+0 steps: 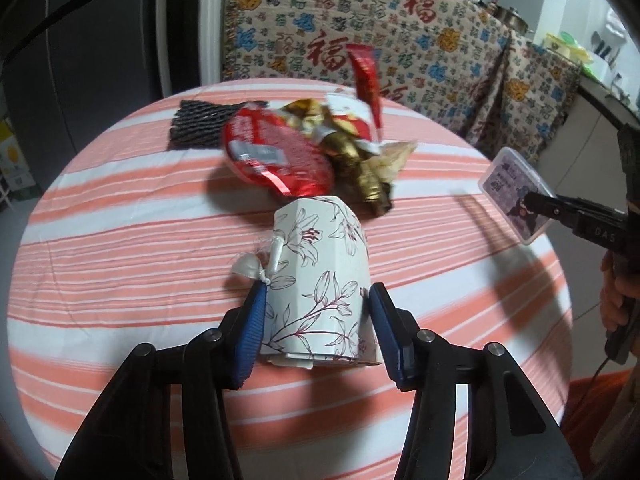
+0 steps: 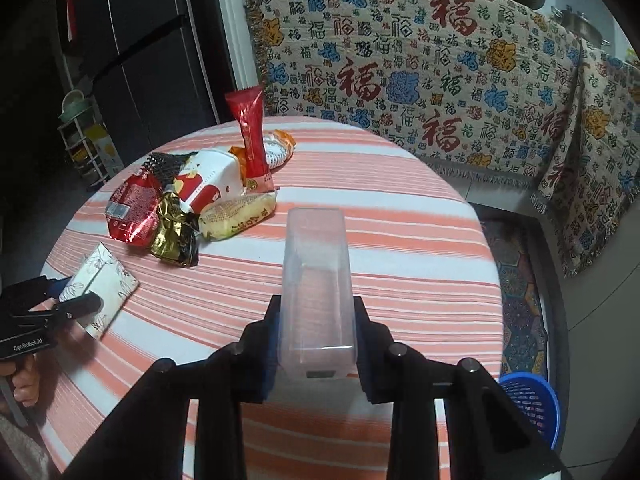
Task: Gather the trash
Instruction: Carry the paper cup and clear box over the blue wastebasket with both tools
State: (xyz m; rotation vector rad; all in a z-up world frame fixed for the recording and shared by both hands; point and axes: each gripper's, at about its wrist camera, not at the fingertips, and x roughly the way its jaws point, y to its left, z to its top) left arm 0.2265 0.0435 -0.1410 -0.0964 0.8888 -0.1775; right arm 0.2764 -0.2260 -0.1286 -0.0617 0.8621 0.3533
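Note:
My left gripper (image 1: 318, 312) is shut on a white box with a flower print (image 1: 320, 276), its blue pads pressed on both sides; a knotted bit of white plastic (image 1: 256, 266) hangs at the box's left edge. In the right wrist view that same floral box (image 2: 100, 284) sits at the table's left side. My right gripper (image 2: 318, 320) is shut on a clear plastic case (image 2: 316, 280), which shows a printed label in the left wrist view (image 1: 516, 196). A pile of wrappers (image 2: 180, 208) lies at the far side: red, gold, white-red and yellow packs, a red sachet (image 2: 252, 140) and black foam net (image 1: 200, 128).
The round table has a pink-and-white striped cloth (image 2: 400, 240). A blue mesh basket (image 2: 528, 404) stands on the floor at the table's right. Behind the table a patterned throw (image 2: 440, 80) covers furniture. A dark fridge (image 2: 140, 60) stands at the back left.

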